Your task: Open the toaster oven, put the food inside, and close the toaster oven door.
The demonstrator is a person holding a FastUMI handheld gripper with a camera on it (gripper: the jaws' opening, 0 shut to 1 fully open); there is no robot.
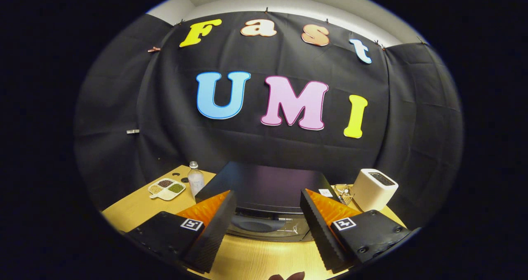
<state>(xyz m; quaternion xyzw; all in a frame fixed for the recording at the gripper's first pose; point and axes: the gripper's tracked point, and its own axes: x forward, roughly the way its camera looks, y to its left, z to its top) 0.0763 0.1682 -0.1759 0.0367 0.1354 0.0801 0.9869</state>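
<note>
A black toaster oven (264, 189) stands on the wooden table (255, 259) just ahead of my fingers, seen from above and in front. Its door (268, 226) looks closed, with a dark handle across the top of the front. My gripper (268, 222) is open, its two fingers spread wide on either side of the oven's front and holding nothing. A dark bit of something (286, 276) shows on the table below the fingers; I cannot tell what it is.
To the left of the oven stand a clear bottle (195, 181) and a white divided dish (166, 188) with grains. On the right are a white toaster (373, 189) and a small wire rack (343, 193). Black cloth closes the back.
</note>
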